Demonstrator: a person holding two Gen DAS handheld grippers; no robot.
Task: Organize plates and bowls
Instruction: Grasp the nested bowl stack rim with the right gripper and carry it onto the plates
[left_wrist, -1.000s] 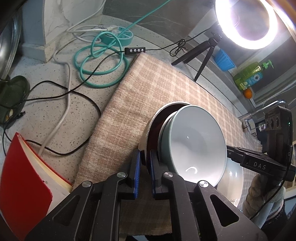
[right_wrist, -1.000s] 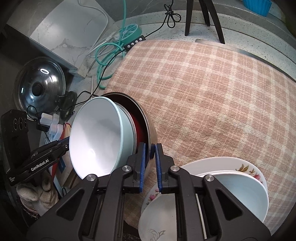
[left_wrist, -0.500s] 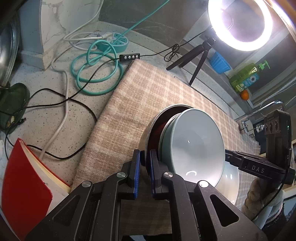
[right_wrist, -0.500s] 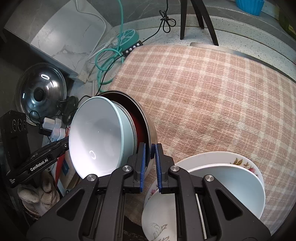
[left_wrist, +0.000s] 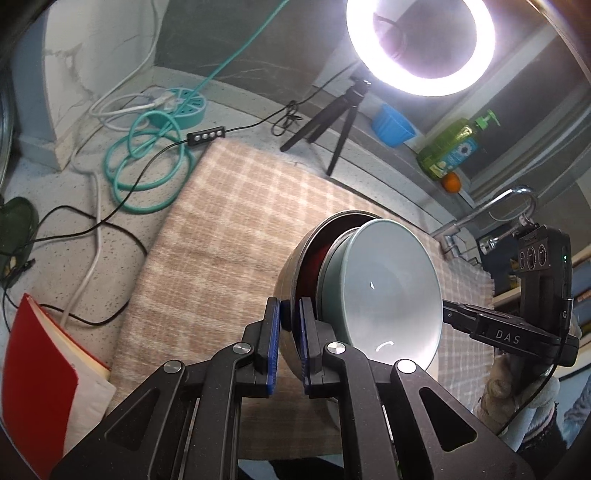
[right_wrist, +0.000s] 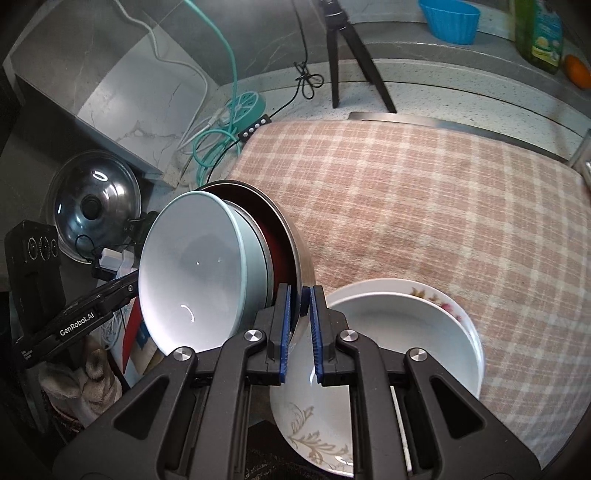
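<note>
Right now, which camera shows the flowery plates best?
The right wrist view. The flowery plates lie stacked there on the checked cloth, rims and leaf pattern plain, partly behind the right hand-held gripper. In the left wrist view the held bowls hide them; no plate shows.

The left tool (left_wrist: 290, 341) fills the lower part of the view, its two blue-padded fingers (left_wrist: 272, 345) closed on the rim of a metal bowl (left_wrist: 295, 266) held tipped on its side. Nested in that bowl is a pale green bowl (left_wrist: 384, 291), opening toward the tool's right. On that far side the right tool (left_wrist: 498, 332) reaches in toward the bowls. Beyond the tool lies a checked cloth (left_wrist: 229, 221) on the speckled tabletop (left_wrist: 66, 206). Ahead stands a lit ring light (left_wrist: 421, 40). Left of the tool lies a red book (left_wrist: 33, 376).
</note>
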